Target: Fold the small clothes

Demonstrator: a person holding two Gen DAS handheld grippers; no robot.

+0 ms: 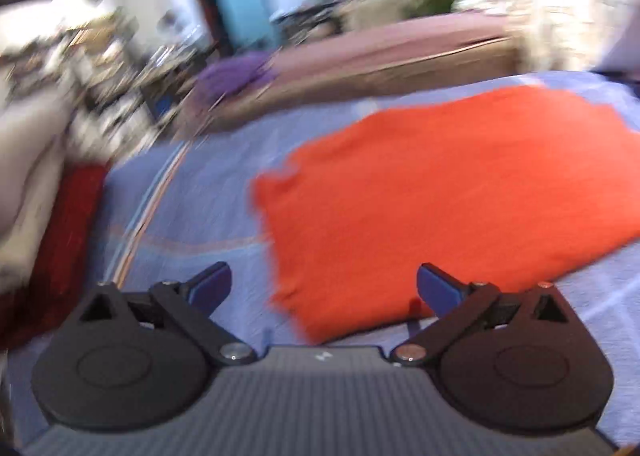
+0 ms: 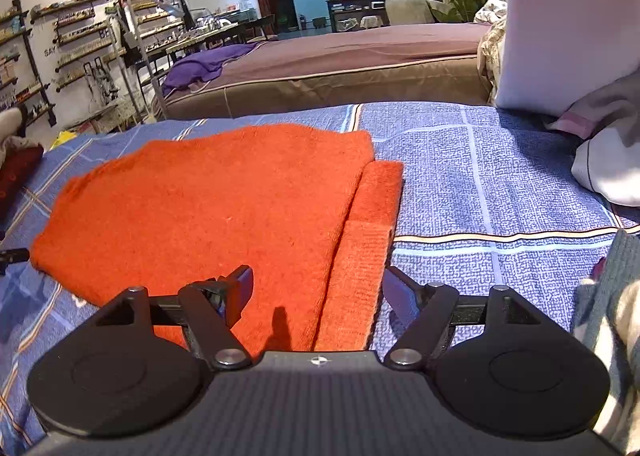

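An orange knitted garment (image 2: 208, 207) lies flat on the blue checked bedsheet (image 2: 480, 183). One sleeve (image 2: 360, 256) lies along its right side. My right gripper (image 2: 318, 290) is open and empty, low over the garment's near edge, its fingers either side of the sleeve cuff. In the blurred left wrist view the garment (image 1: 440, 195) lies ahead and to the right. My left gripper (image 1: 324, 290) is open and empty, over the garment's near left corner.
A dark red cloth (image 1: 60, 248) lies at the sheet's left edge. White and pink bedding (image 2: 600, 151) is piled at the right. A striped cloth (image 2: 612, 316) lies near right. A second bed (image 2: 340, 55) with a purple blanket (image 2: 200, 67) stands behind.
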